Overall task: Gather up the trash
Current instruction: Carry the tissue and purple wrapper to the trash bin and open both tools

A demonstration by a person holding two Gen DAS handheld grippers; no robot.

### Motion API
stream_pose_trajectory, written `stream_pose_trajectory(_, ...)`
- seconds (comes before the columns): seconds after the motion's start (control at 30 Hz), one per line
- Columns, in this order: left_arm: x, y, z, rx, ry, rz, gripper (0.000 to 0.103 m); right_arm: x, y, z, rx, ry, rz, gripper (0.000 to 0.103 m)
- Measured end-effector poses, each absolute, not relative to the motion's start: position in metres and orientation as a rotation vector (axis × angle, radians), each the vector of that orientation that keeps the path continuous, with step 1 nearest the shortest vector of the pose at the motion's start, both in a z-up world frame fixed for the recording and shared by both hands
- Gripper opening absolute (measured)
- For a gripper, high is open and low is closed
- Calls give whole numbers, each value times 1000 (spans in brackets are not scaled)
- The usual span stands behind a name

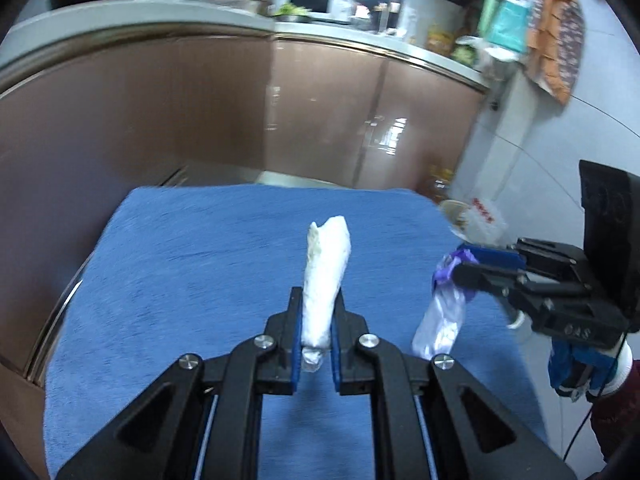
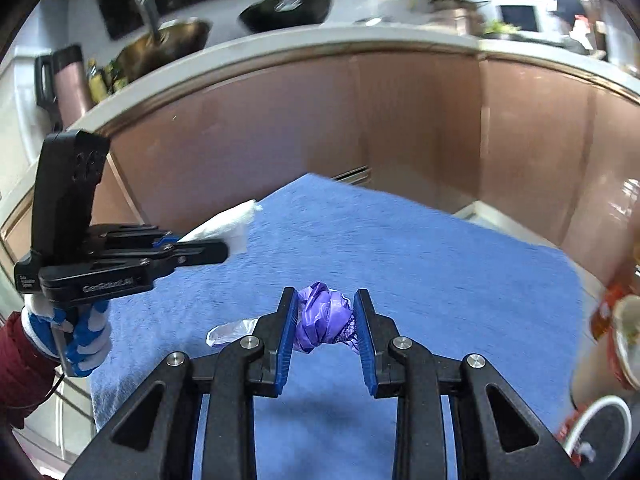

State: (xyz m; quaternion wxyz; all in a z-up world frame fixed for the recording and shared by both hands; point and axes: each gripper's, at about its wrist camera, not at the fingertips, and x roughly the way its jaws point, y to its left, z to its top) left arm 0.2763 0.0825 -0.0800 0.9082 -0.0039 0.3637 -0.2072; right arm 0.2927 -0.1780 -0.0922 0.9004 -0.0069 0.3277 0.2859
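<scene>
I am holding a black two-finger gripper with blue pads in each hand, both above a blue terry-cloth towel spread over a small table. My left gripper is clamping a crumpled white paper wad, rolled into a long shape; its jaws are squeezed narrow around the lower part, and the rest is sticking up and forward past the fingertips, clear of the towel. In the right wrist view the same white wad is poking out beyond the left gripper, and my left hand in a blue-and-white glove with a dark red sleeve is gripping the handle.

My right gripper is pinching a scrunched purple plastic bag between its pads, the jaws standing a little apart around the bundle. A clear, pale tail of plastic is hanging down from that bundle.

Off the towel's right edge, a used paper cup with red print is standing near a black round bin with a white rim. Brown glossy cabinet doors under a pale countertop are filling the background, blurred.
</scene>
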Motion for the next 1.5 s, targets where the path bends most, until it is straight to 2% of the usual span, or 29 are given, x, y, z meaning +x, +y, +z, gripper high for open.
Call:
stream_pose_trajectory(0.4,282,-127,-63,51,767,-730,10,256,-387,-68,28,616,170,28)
stream_pose_trajectory(0.63,304,-280,-83,107,876,-868,10,256,-496,-95,72,673,-76,28)
stream_pose_trajectory(0.87,332,-388,-117,111,1002,-924,11,265,-570,-142,104,760,-216,29)
stream_pose_trajectory(1.03,343,-432,-134,100,1050,-944,14,273,-598,-165,113,805,-271,30)
stream_pose_trajectory(1.1,349,-446,-140,85,1061,-934,18,281,-605,-170,114,818,-287,32)
stream_pose_trajectory(1.17,356,-451,-145,35,1085,-947,38,285,-611,-174,115,830,-313,42)
stream_pose_trajectory(1.23,357,-450,-147,4,1093,-948,45,284,-614,-177,126,836,-331,49)
stream_pose_trajectory(1.5,352,-423,-132,-29,1055,-933,46,272,-604,-167,112,812,-344,59)
